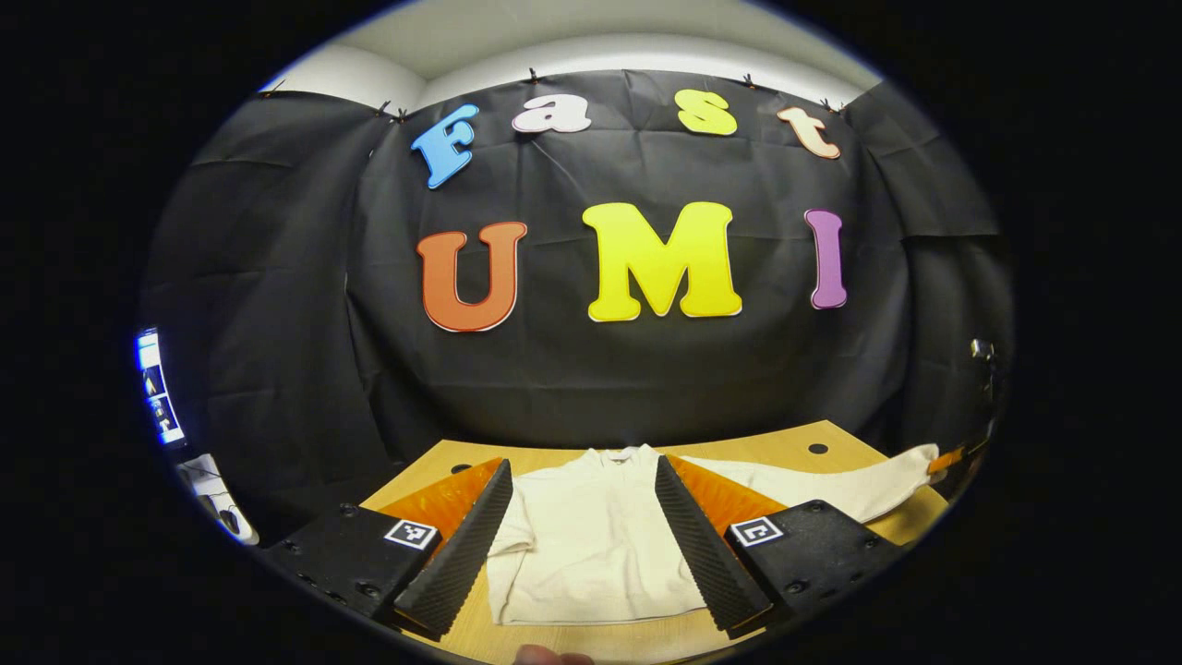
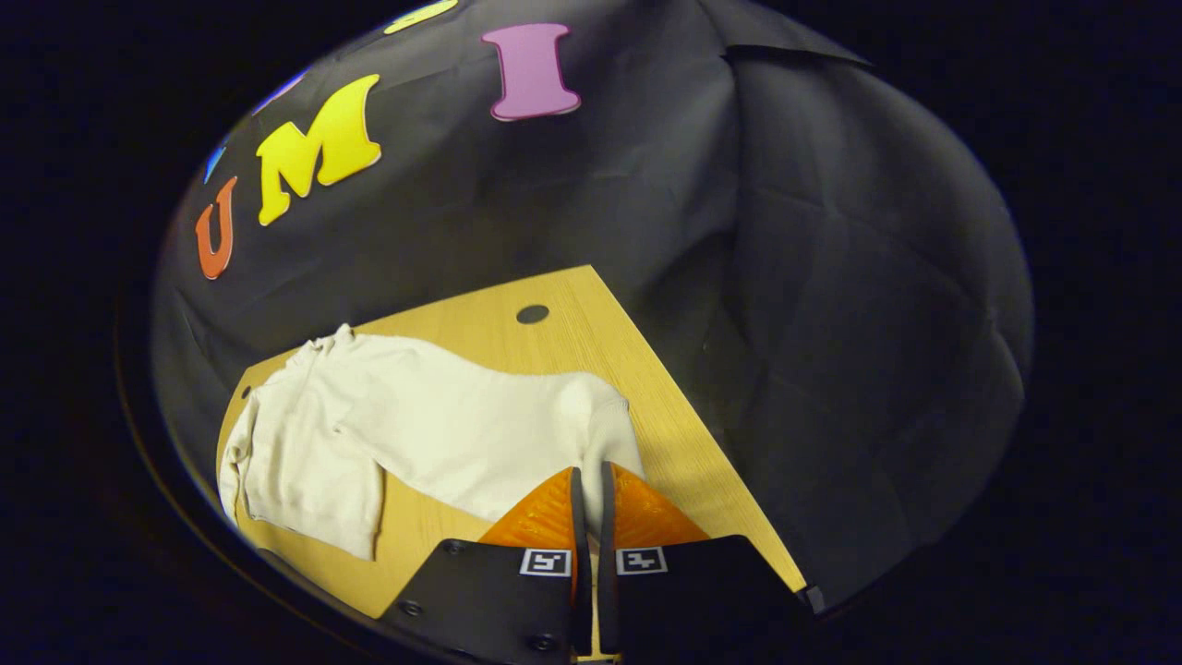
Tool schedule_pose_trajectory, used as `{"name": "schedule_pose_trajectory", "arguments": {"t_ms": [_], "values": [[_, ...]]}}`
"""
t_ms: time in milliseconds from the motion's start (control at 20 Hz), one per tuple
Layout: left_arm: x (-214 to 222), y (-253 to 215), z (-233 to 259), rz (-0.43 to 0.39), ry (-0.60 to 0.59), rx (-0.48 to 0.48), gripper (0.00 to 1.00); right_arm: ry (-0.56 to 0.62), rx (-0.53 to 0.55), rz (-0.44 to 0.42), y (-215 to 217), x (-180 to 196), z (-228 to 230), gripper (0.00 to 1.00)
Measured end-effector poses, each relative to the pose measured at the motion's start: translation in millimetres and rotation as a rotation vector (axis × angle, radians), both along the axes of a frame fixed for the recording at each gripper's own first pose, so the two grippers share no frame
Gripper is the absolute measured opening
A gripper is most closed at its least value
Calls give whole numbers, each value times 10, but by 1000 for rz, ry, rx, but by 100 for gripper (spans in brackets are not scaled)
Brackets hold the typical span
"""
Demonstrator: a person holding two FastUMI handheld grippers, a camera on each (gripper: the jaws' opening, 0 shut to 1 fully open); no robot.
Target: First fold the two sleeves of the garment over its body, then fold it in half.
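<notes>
Right gripper (image 2: 588, 494) jaws pinching sleeve (image 2: 591, 420), left gripper (image 1: 584, 517) jaws apart

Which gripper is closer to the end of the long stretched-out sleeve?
Right. The right gripper is shut on the cuff of the outstretched sleeve. The left gripper is open above the garment's body, well away from that cuff.

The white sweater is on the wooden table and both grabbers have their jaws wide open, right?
Not quite. The white sweater is on the wooden table, and the left gripper has its jaws wide open. But the right gripper view shows the right gripper with its jaws closed on the sleeve cuff.
</notes>
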State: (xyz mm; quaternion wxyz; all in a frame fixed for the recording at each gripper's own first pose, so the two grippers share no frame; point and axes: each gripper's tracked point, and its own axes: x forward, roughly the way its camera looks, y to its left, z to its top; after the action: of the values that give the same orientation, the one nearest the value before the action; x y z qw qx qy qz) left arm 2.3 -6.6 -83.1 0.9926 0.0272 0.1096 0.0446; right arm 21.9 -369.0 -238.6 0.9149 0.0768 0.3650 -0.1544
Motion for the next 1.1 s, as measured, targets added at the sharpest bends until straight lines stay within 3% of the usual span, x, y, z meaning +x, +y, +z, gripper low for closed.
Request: {"name": "schedule_pose_trajectory", "arguments": {"t_ms": [250, 450, 700, 1100], "values": [[-58, 198, 1, 13, -22, -18, 99, -126, -48, 132, 484, 564, 877, 3], [-146, 505, 2, 56, -30, -9, 99, -199, -80, 245, 1054, 1095, 1309, 3], [-317, 971, 8, 130, -29, -23, 99, -230, -71, 393, 2056, 1664, 1399, 3], [-686, 1744, -41, 277, -15, -26, 99, -204, -25, 575, 3676, 2198, 1042, 3]]}}
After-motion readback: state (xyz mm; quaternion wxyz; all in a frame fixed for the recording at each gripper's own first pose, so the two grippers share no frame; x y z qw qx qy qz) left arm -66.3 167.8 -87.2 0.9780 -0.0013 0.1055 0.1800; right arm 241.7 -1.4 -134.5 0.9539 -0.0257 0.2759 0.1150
